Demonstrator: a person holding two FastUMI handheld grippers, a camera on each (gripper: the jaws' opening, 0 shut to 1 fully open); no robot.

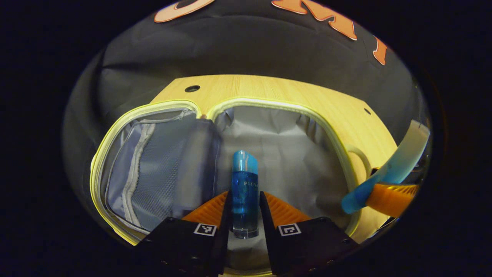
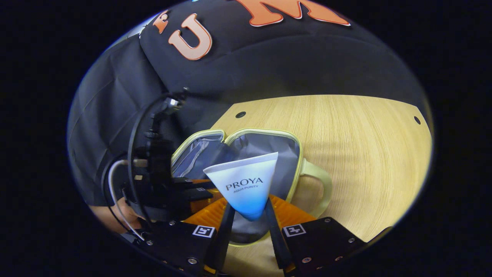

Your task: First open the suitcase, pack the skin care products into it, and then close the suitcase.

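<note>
The small suitcase (image 1: 269, 103) lies open on the wooden table, grey lining up, with a mesh pocket (image 1: 161, 169) in its left half. My left gripper (image 1: 246, 204) is shut on a blue bottle (image 1: 244, 177), held upright over the right half. In the right gripper view, my right gripper (image 2: 250, 207) is shut on the narrow end of a white-to-blue tube (image 2: 246, 181), just above the open suitcase (image 2: 296, 154). That tube (image 1: 388, 173) also shows at the right of the left gripper view, beside the suitcase's handle. The left gripper (image 2: 203, 190) hangs over the suitcase's left side.
The wooden table (image 2: 365, 154) stretches bare to the right of the suitcase, with small holes near its corners. The suitcase's pale handle (image 2: 323, 184) sticks out on its right side. A hand (image 2: 115, 215) holds the left gripper. The black cloth wall stands behind the table.
</note>
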